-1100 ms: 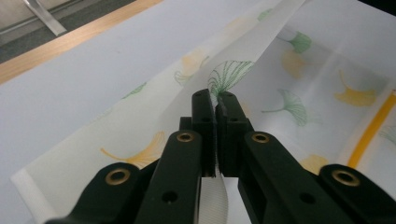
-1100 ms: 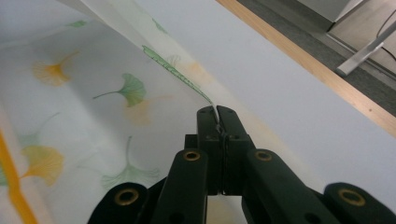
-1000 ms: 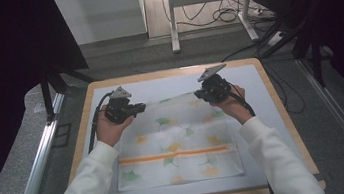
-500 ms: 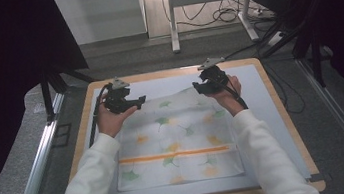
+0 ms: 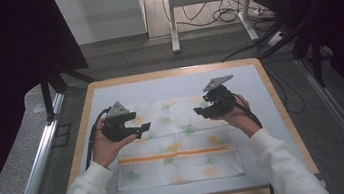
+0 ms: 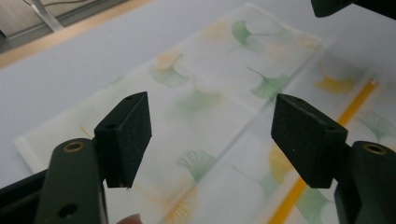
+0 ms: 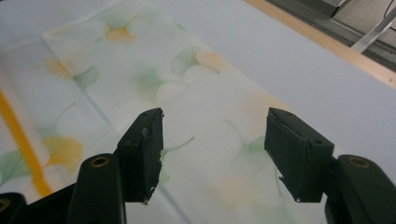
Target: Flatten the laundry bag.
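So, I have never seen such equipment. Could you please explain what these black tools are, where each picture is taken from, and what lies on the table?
A person holds a two-jaw tool in each hand: the left gripper and the right gripper. The high view looks down from above the table. The two gripper views come from small cameras riding on each tool, looking along its black jaws. A thin cloth printed with green and orange leaves lies folded on the table. Both tools' jaws have just been opening and hold nothing.
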`<state>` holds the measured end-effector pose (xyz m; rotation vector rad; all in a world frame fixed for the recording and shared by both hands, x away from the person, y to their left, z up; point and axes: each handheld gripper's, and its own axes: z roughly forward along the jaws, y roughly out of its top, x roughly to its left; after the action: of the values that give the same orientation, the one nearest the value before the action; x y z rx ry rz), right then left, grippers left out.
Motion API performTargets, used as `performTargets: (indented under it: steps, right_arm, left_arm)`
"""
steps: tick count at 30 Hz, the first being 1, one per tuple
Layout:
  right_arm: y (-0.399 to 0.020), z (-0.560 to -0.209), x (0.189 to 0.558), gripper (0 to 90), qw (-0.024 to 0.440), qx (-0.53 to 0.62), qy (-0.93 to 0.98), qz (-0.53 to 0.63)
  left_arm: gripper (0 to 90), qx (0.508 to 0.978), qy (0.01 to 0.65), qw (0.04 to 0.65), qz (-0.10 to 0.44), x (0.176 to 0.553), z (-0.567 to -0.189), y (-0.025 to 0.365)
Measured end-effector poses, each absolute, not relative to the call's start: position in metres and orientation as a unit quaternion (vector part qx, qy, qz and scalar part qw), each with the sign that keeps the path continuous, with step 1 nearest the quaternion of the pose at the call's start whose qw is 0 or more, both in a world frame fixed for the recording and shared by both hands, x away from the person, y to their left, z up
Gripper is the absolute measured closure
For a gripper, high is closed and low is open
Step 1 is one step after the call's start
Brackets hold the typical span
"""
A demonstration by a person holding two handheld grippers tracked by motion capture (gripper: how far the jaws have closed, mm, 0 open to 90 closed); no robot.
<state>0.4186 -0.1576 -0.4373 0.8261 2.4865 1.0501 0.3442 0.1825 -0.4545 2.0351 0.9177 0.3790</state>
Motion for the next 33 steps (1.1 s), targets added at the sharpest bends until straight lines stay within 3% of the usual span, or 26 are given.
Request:
performTargets:
  steps: [10, 15, 20, 25, 33]
  right_arm:
    - [-0.17, -0.471, 0.355, 32.7, 0.091, 0.267, 0.889, 0.359]
    - [-0.15, -0.484, 0.312, 30.3, 0.048, 0.221, 0.908, 0.353]
    - [-0.119, -0.488, 0.282, 25.1, 0.036, 0.174, 0.923, 0.34]
    - [-0.092, -0.502, 0.267, 23.0, 0.063, 0.129, 0.941, 0.306]
    - [-0.079, -0.514, 0.267, 30.4, 0.11, 0.11, 0.948, 0.277]
  left_arm:
    - [27.5, 0.831, 0.366, 0.404, 0.113, 0.298, -0.497, 0.185]
    - [27.4, 0.84, 0.365, 0.387, 0.107, 0.296, -0.511, 0.18]
    - [27.4, 0.846, 0.368, 0.374, 0.094, 0.305, -0.522, 0.171]
    - [27.3, 0.847, 0.37, 0.37, 0.09, 0.307, -0.526, 0.171]
    - [27.5, 0.845, 0.372, 0.374, 0.086, 0.306, -0.526, 0.175]
